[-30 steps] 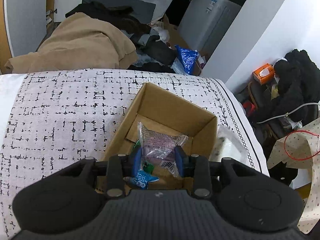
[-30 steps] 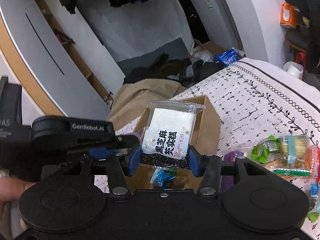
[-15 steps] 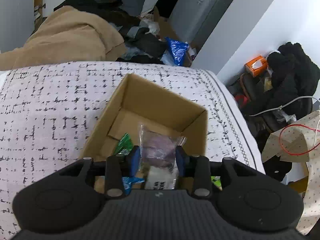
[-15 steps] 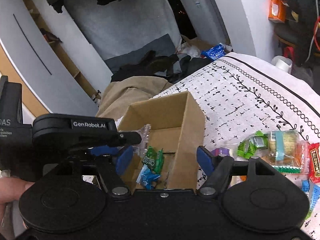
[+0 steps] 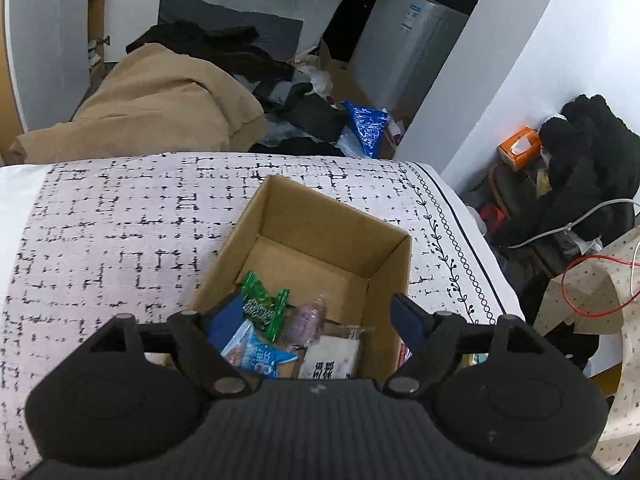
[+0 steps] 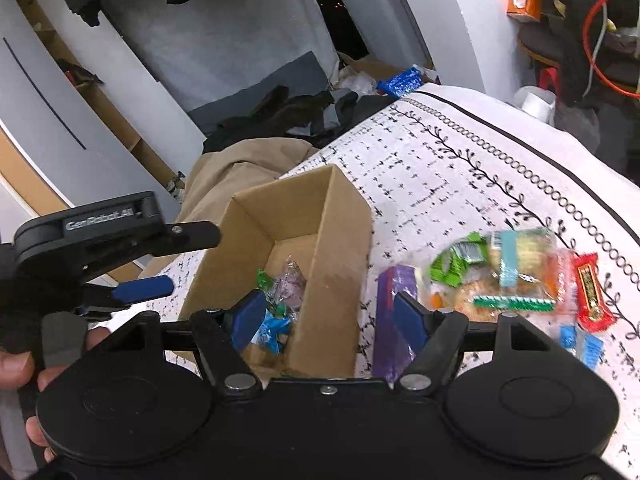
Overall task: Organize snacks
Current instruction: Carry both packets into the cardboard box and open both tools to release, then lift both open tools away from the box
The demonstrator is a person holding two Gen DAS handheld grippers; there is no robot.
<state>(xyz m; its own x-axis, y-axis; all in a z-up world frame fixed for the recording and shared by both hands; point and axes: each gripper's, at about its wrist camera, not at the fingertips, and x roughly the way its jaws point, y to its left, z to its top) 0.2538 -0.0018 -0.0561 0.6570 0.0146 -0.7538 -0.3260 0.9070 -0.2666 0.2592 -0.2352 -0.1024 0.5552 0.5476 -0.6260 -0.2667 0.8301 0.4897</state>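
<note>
The cardboard box [image 5: 320, 240] sits open on a bench covered by a white cloth with black dashes [image 5: 120, 220], and everything else is placed from it. The left gripper [image 5: 316, 322] hovers over the box's near end with its blue-padded jaws spread wide and nothing between them. Inside the box, on its floor near that end, lie a green wrapped candy [image 5: 262, 308], a purple-filled clear packet [image 5: 306, 322], a blue-and-white packet [image 5: 260, 356] and a white packet with black characters [image 5: 332, 360] — all loose, touching or overlapping one another.

From the right wrist view, the right gripper [image 6: 326, 316] also stands wide and empty, its left pad over the box's interior and its right pad outside the box's right wall. Just right of that wall a purple packet [image 6: 394, 320] lies on the cloth. Farther right of the box sits a blurred heap of snacks [image 6: 516, 280]: a green packet [image 6: 456, 264], a clear pack of biscuits with a teal band, a red wrapped bar [image 6: 590, 292] and a small blue packet [image 6: 584, 346]. Left of the box, the left gripper's dark body shows in this view, held by a person's hand [image 6: 24, 368] at the frame's edge.
</note>
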